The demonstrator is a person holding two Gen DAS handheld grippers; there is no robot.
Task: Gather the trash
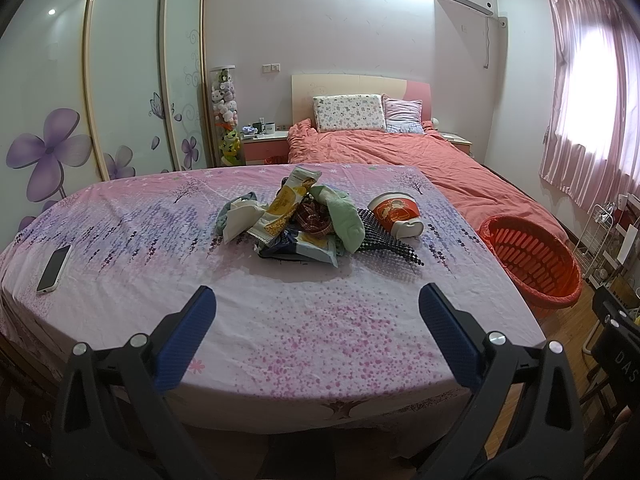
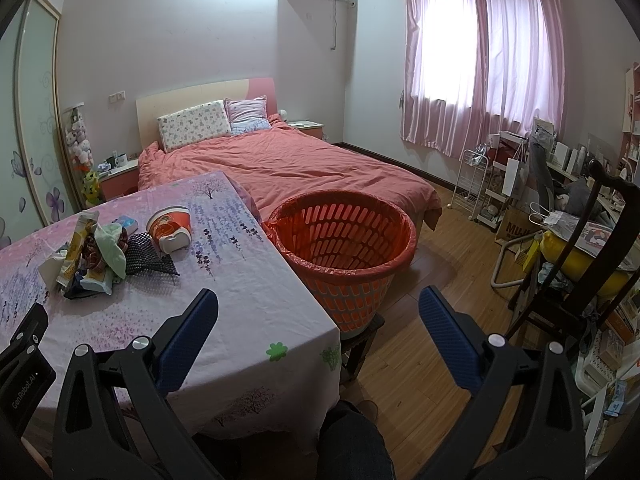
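Left wrist view: the wrapper pile (image 1: 296,216) lies straight ahead of the left gripper (image 1: 316,312), nearer than the right gripper (image 2: 318,312); both gape wide, empty.

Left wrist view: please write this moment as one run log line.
left gripper open | right gripper open | trash pile on table | basket beside table, empty

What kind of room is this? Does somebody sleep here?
Most likely a bedroom, so yes: there is a bed with pillows, a bedside table, and a wardrobe painted with purple flowers.
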